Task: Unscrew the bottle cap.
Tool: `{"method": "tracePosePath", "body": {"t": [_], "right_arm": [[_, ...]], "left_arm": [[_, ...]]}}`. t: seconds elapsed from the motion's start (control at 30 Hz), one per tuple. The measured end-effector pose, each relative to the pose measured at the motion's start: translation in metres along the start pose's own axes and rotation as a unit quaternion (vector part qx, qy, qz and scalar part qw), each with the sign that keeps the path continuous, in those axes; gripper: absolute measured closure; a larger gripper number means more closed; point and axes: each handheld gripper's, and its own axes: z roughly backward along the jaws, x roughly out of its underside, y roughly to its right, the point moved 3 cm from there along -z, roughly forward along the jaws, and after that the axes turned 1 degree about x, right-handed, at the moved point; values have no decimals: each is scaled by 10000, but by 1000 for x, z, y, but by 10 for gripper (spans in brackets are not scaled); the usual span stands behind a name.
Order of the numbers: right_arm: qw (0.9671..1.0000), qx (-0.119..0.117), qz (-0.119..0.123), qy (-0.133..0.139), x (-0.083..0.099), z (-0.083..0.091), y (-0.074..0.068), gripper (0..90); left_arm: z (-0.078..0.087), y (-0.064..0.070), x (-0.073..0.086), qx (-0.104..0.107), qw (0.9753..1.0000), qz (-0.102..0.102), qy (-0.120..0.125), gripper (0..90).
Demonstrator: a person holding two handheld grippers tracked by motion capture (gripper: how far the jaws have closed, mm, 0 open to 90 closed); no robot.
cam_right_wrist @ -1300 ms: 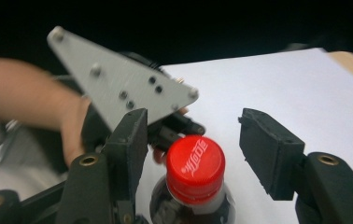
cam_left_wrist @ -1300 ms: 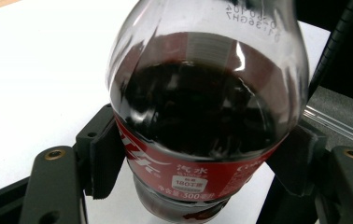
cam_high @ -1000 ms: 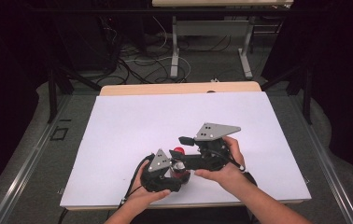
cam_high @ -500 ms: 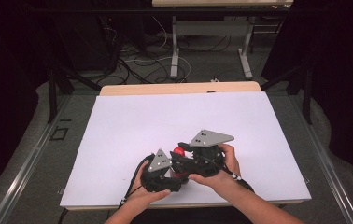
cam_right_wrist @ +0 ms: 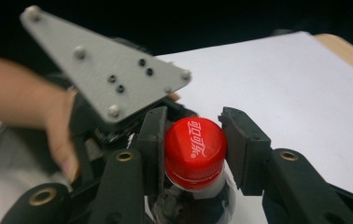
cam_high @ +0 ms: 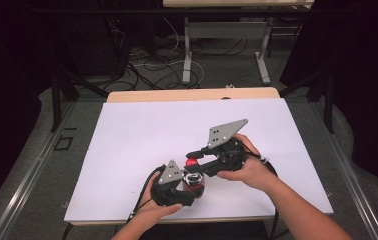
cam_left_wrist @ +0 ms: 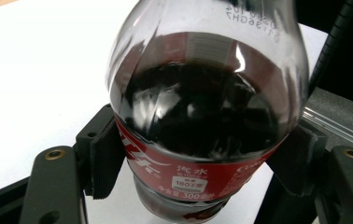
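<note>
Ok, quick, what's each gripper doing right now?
Left gripper: shut on the cola bottle.
Right gripper: around the red cap, grip cannot be told.

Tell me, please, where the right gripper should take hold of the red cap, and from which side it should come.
Grip the red cap on its ribbed side wall, coming level from the side, one jaw on each flank. The bottle stands upright, clamped at the label by the left gripper; the right gripper already straddles the cap.

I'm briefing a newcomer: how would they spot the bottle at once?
Look at the near edge of the white table, between the person's hands. The bottle stands there, dark cola inside, a red label and a red cap, the sole red spot.
</note>
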Motion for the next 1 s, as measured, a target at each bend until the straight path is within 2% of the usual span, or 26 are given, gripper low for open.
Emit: {"method": "tracePosePath", "body": {"t": [0.07,0.1,0.17,0.2,0.43,0.47,0.5,0.53,0.57,0.73,0.77,0.8,0.83,0.87,0.93,0.97,1.0], "right_arm": [[9992,-322,221,-36,0,1,4,615],[9992,-322,221,-36,0,1,4,615],[9978,-583,326,-4,0,1,8,615],[9959,-794,423,-32,1,1,12,615],[9927,-1062,569,48,1,1,19,614],[9943,-998,382,51,1,0,19,601],[9959,-864,244,96,1,-1,18,522],[9959,-864,244,96,1,-1,18,522],[9971,-730,167,130,1,-1,18,433],[9987,-195,-229,399,-4,7,5,415],[9984,66,-323,464,-5,8,2,416],[9984,66,-323,464,-5,8,2,416],[9956,573,-512,536,-7,9,-5,423],[9956,573,-512,536,-7,9,-5,423],[9902,1170,-563,516,-6,7,-13,423],[9851,1433,-712,631,-6,5,-21,424],[9851,1433,-712,631,-6,5,-21,424]], "left_arm": [[0,1,0,36,10000,-38,9,294],[0,2,0,78,10000,-25,-19,294],[-1,2,0,66,10000,-27,16,294],[-1,2,0,64,10000,-37,56,294],[-1,2,0,62,10000,-7,42,295],[0,1,0,69,10000,-27,2,295],[0,0,0,74,10000,-3,3,294],[0,1,0,41,10000,6,26,294],[0,0,0,25,10000,6,18,295],[0,-1,0,-44,10000,19,35,294],[0,0,0,-48,10000,38,47,294],[0,0,0,-48,10000,38,47,295],[0,-1,0,-60,10000,31,43,294],[-1,-1,0,-75,9999,29,67,294],[-1,-1,0,-80,9999,27,65,294],[0,-1,0,-79,9999,56,44,294],[-1,-1,0,-90,9999,40,64,294]]}}
